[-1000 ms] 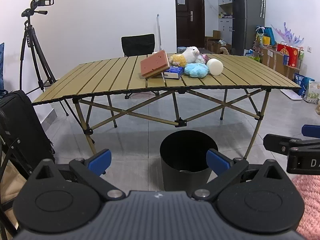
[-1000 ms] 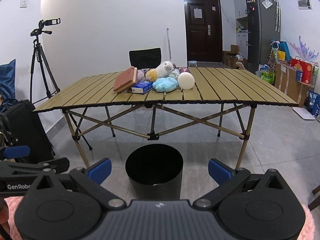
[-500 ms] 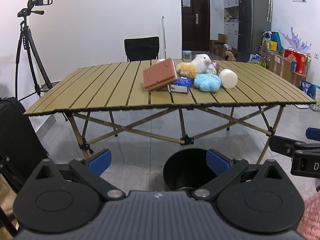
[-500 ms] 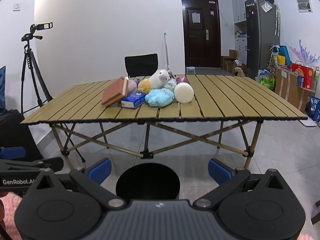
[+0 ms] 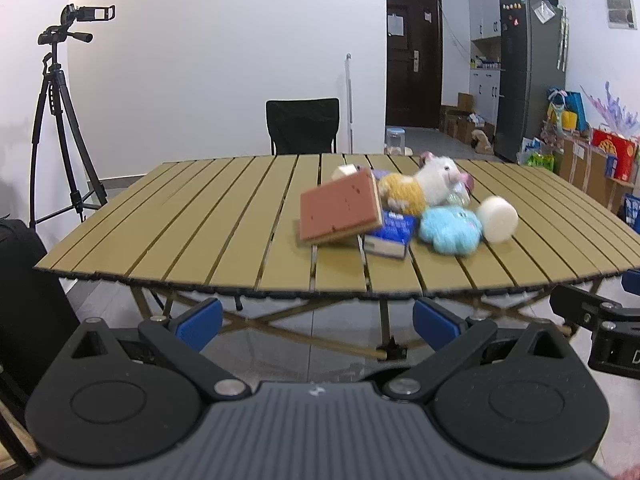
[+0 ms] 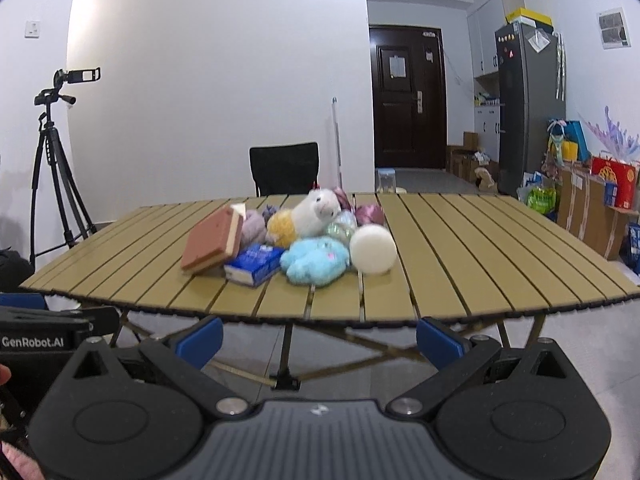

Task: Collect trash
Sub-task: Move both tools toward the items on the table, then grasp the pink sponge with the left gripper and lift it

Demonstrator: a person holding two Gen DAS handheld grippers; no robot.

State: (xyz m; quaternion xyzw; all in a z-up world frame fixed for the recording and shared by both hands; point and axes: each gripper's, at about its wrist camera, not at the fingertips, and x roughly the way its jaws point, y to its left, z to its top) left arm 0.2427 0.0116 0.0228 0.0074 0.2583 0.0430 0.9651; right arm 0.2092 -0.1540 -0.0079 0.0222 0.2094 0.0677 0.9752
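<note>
- The left claw's side, seen at the left edge of the right wrist view, bears the words "GenRobot.AI"; on the right claw's side, in the left wrist view, only a cut-off "D" shows.
- The print on the blue box (image 6: 254, 264) is too blurred to read.
- Left claw (image 5: 316, 320): blue-tipped fingers set wide apart, nothing between them, held low before the near edge of the bench (image 5: 200, 236).
- Right claw (image 6: 318, 334): fingers likewise spread, holding nothing, also short of the bench edge.
- The trash lies in one heap in the middle of the bench: a brown sponge block (image 6: 212, 240) tilted against the blue box, a light-blue plush (image 6: 314, 260) touching a white foam cylinder (image 6: 373, 254), a white and yellow plush (image 6: 308, 216) behind them.
- Further small purple and greenish things behind the heap are mostly hidden.
- A second ago a black bin stood on the floor in both views; now only a dark rim sliver (image 5: 376, 376) shows in the left view, behind the claw body.
- The bench and heap now appear closer and fill more of both views.
</note>
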